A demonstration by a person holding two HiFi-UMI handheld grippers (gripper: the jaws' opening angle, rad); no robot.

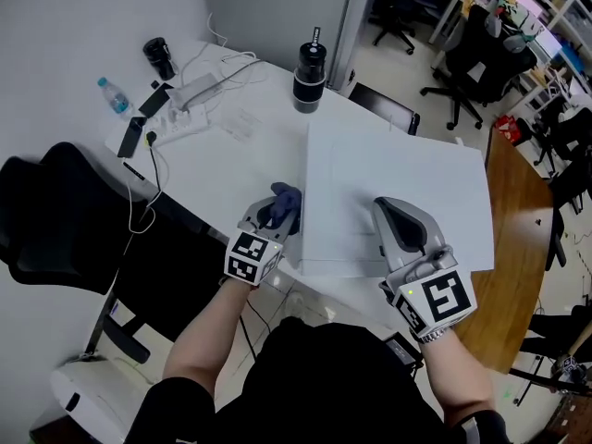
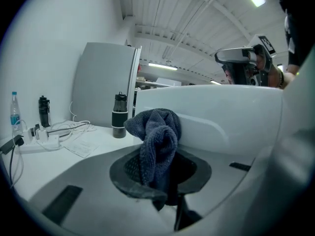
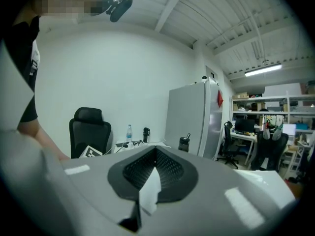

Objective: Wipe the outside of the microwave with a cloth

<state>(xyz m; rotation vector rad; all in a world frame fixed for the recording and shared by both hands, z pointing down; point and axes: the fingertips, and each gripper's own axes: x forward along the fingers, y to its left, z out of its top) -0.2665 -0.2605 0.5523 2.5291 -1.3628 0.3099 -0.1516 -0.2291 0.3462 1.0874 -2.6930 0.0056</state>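
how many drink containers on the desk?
3: clear water bottle, left edge of the desk; black bottle, far-left corner; black tumbler behind the microwave. Others may hide behind it.

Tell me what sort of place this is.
Most likely an office or lab workroom: swivel chairs and monitors fill the background, a power strip with cables lies on the white table, and shelving stands at the back.

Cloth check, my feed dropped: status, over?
Left tool shut on blue cloth at microwave left side. Right tool shut, empty, above its top. Black flask beyond, apart.
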